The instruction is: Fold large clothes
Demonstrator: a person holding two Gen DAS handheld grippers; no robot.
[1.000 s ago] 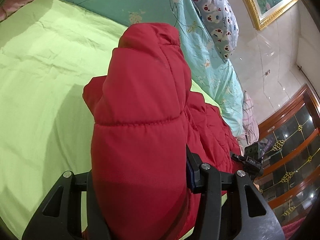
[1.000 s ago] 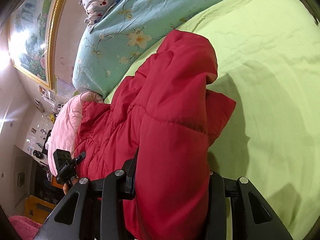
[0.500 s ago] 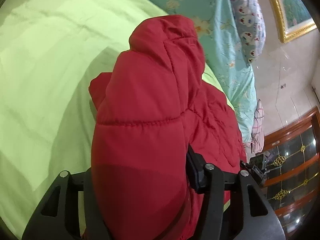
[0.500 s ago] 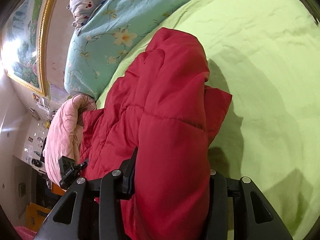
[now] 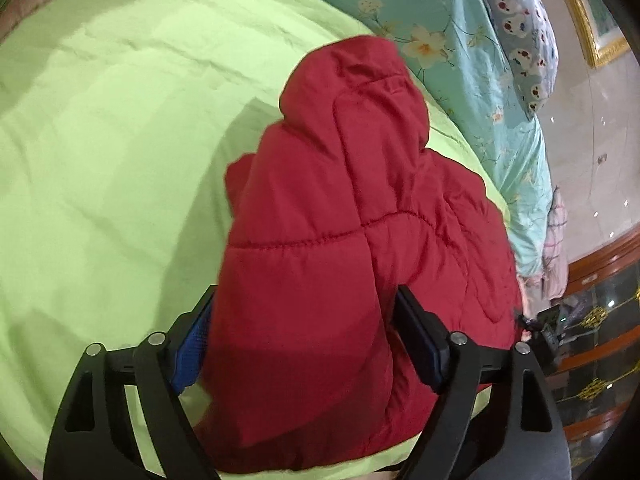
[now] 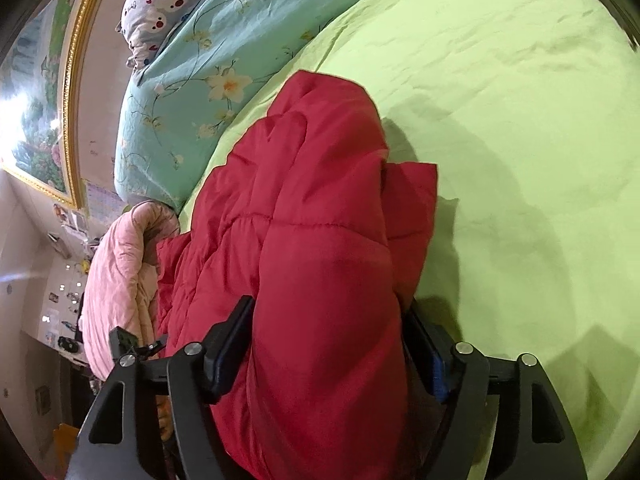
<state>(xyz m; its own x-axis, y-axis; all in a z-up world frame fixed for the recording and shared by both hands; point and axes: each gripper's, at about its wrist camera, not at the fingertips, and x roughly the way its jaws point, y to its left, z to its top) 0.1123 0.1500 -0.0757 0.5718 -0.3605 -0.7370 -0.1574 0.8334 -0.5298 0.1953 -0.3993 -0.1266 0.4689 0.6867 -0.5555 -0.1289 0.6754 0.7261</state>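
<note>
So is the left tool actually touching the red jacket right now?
Touching. The left wrist view shows the left tool with both fingers pressed against a thick fold of the red jacket.

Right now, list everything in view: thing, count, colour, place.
jacket: 1, red, puffy, on the sheet, one bunch of it between each gripper's fingers
sheet: 1, lime green, covers the bed under the jacket
quilt: 1, teal with flowers, at the far edge of the sheet
pillow: 1, pale with a bear print, on the quilt
blanket: 1, pink, bunched beside the jacket
picture: 1, gold frame, on the wall
cabinet: 1, dark wood and glass, past the bed
left gripper: 1, black, blue pads, closed on the jacket
right gripper: 1, black, closed on the jacket
</note>
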